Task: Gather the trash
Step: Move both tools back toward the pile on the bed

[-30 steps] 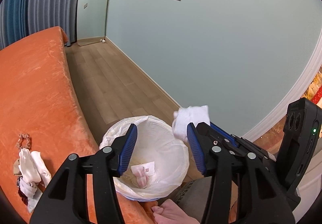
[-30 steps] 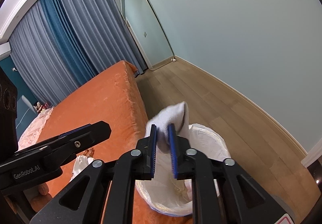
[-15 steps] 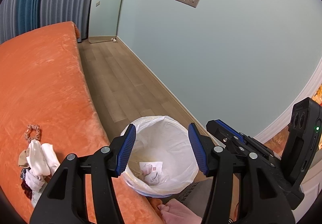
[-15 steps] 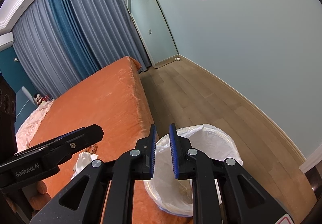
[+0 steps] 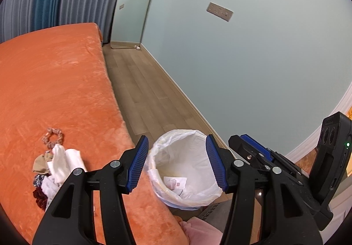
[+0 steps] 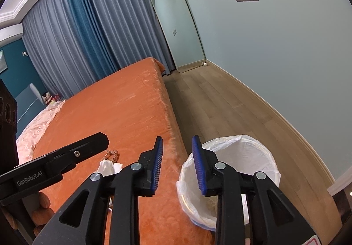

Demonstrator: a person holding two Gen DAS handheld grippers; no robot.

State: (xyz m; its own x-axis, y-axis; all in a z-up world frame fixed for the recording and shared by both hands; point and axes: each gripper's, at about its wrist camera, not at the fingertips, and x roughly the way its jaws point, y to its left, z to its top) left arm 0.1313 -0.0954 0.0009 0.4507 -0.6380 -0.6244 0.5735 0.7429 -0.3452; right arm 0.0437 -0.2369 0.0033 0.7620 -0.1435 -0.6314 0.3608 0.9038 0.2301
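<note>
Orange bedspread [image 5: 55, 82], white bin liner [image 5: 187, 150], blue-grey curtains [image 6: 83, 31]

- Premises: a bedroom in a home.
- Bed [image 6: 114, 113] with orange plush cover, pink bedding at its far-left corner.
- Full-length curtains [image 6: 72, 38], blue and grey.
- Standing mirror [image 6: 178, 27] leaning on the pale wall.
- Wood-plank floor [image 5: 145, 91]; lined waste bin [image 5: 184, 170] beside the bed's edge.

a lined trash bin [image 5: 199, 197] stands on the floor [image 5: 151, 95] just beside the edge of a bed [image 5: 55, 91], with scraps of paper [image 5: 176, 182] in its bottom. on the bed, left of the bin, lies a small heap of cloths [image 5: 59, 165] with a hair scrunchie [image 5: 52, 136] behind it. a mirror [image 6: 178, 27] leans against the far wall, right of the curtains [image 6: 88, 36].
</note>
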